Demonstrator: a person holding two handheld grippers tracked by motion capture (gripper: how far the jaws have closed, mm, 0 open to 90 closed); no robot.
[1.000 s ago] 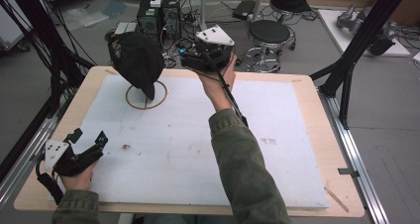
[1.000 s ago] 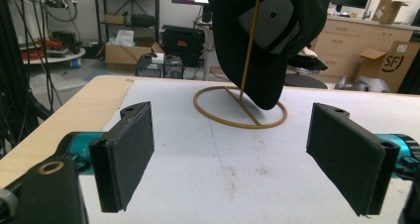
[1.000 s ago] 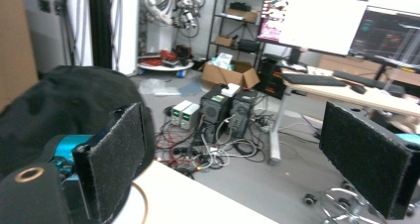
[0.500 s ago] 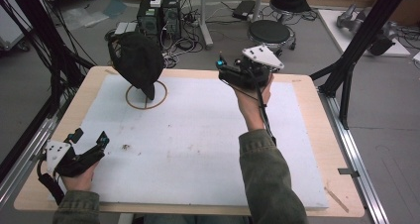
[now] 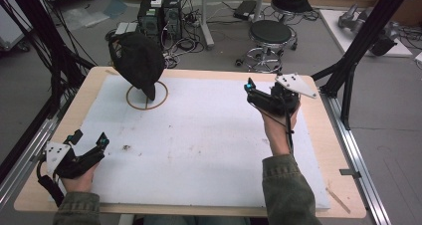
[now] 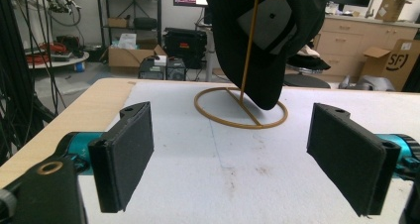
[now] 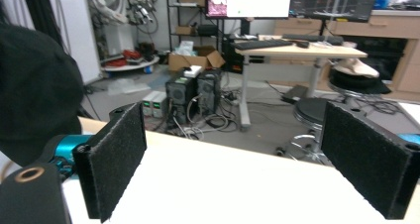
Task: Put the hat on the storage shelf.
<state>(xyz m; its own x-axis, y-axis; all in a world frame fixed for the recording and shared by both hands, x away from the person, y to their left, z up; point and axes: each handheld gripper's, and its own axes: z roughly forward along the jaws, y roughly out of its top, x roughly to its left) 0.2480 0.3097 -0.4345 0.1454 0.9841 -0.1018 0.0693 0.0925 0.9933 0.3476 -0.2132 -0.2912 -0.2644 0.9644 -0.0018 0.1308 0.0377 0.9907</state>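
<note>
Soft, even overhead light fills the room, no hard glare on the white table mat (image 5: 209,145). The black cap (image 5: 138,60) swallows detail and throws only a faint shadow beneath itself. Beyond the right gripper (image 7: 237,164) a bright monitor (image 7: 247,0) blows out, and its near jaws look slightly soft.

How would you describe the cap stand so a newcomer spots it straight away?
Look to the far left of the white mat on the table. There a thin gold wire stand rises from a ring base, with a black cap draped over it, the lone upright object there.
</note>
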